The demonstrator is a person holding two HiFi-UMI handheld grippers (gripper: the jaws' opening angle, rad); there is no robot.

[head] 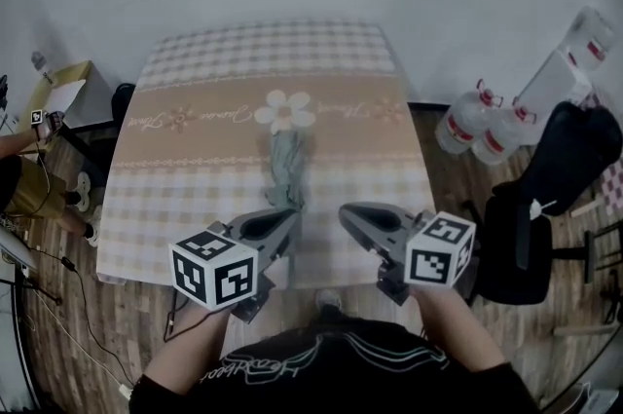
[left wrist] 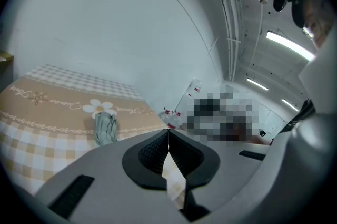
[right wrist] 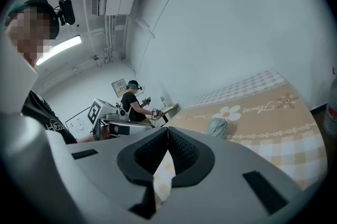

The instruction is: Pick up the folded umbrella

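Note:
A folded grey-green umbrella [head: 286, 170] lies lengthwise in the middle of the table [head: 195, 178], just below the printed white daisy. It also shows in the left gripper view as a small bundle, the umbrella [left wrist: 105, 128], and in the right gripper view, the umbrella [right wrist: 216, 126]. My left gripper [head: 292, 221] hovers over the table's near edge, shut and empty, just short of the umbrella's near end. My right gripper [head: 347, 213] is beside it to the right, also shut with nothing held. Both point inward across the table.
The table wears a beige checked cloth with a flower band. Water jugs [head: 479, 125] stand on the floor at right beside a black office chair [head: 555, 198]. Another person [right wrist: 131, 104] works at a desk to the left. Cables lie on the wooden floor at left.

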